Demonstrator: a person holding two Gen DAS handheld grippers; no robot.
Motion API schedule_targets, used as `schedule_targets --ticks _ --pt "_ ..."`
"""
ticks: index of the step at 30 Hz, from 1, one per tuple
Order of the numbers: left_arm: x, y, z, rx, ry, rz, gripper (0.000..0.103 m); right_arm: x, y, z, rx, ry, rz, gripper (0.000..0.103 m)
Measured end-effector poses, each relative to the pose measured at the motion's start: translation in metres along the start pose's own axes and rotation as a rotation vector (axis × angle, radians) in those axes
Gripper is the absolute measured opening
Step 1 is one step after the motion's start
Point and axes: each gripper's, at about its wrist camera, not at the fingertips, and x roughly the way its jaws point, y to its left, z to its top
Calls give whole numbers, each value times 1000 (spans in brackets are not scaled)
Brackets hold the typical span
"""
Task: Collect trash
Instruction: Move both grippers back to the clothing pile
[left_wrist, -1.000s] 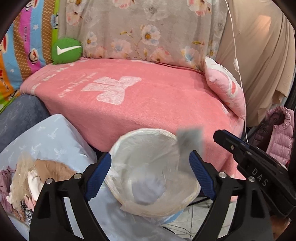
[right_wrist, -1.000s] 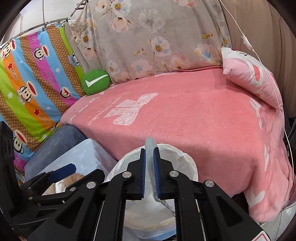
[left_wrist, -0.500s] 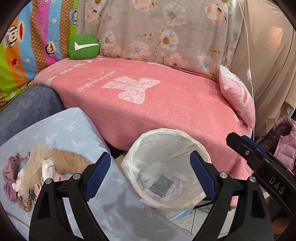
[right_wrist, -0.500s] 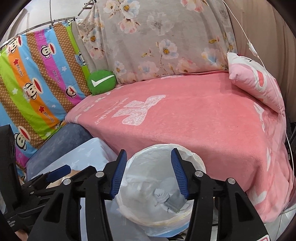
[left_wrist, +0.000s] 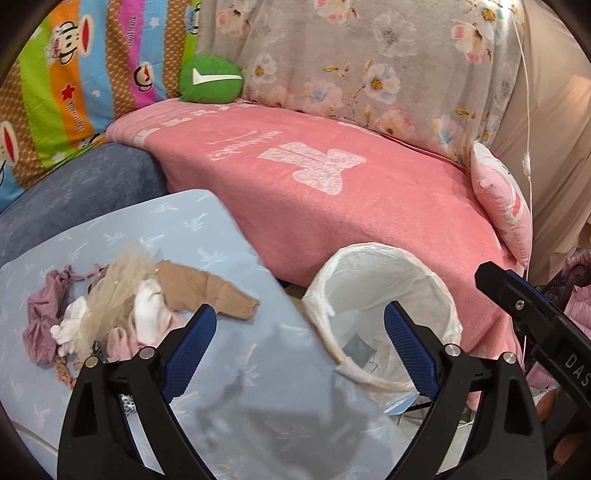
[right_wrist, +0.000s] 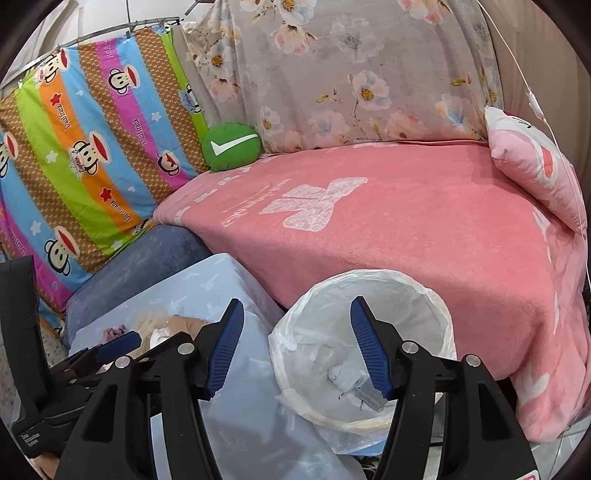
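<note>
Claws apart above the lined bin, nothing gripped.

Left wrist view: left claw (left_wrist: 300, 349) spread wide and empty; trash bin (left_wrist: 380, 258) at 5 o'clock beside the pink blanket (left_wrist: 332, 206); pile of clothes (left_wrist: 122, 306) at 8 o'clock on the pale blue surface (left_wrist: 207, 236).
Right wrist view: right claw (right_wrist: 297, 347) has just been opening, empty between its pads; bin at 5 o'clock holds crumpled trash (right_wrist: 345, 380).
</note>
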Motion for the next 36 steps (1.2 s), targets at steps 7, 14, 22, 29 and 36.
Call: schedule_targets --ticks 7,14,22,29,36 --pt "-7 35 -13 -69 14 50 88 3 26 -8 -34 24 30 62" --pt "-13 73 -31 -132 36 114 88 12 56 -17 -76 54 62 64" --pt "-20 120 -47 -216 58 156 88 25 94 -31 -132 97 98 64" --pt "-28 163 -56 -296 60 207 88 38 122 -37 -174 124 125 64" --pt "-32 208 -58 -373 52 267 88 61 152 -44 -209 161 157 64"
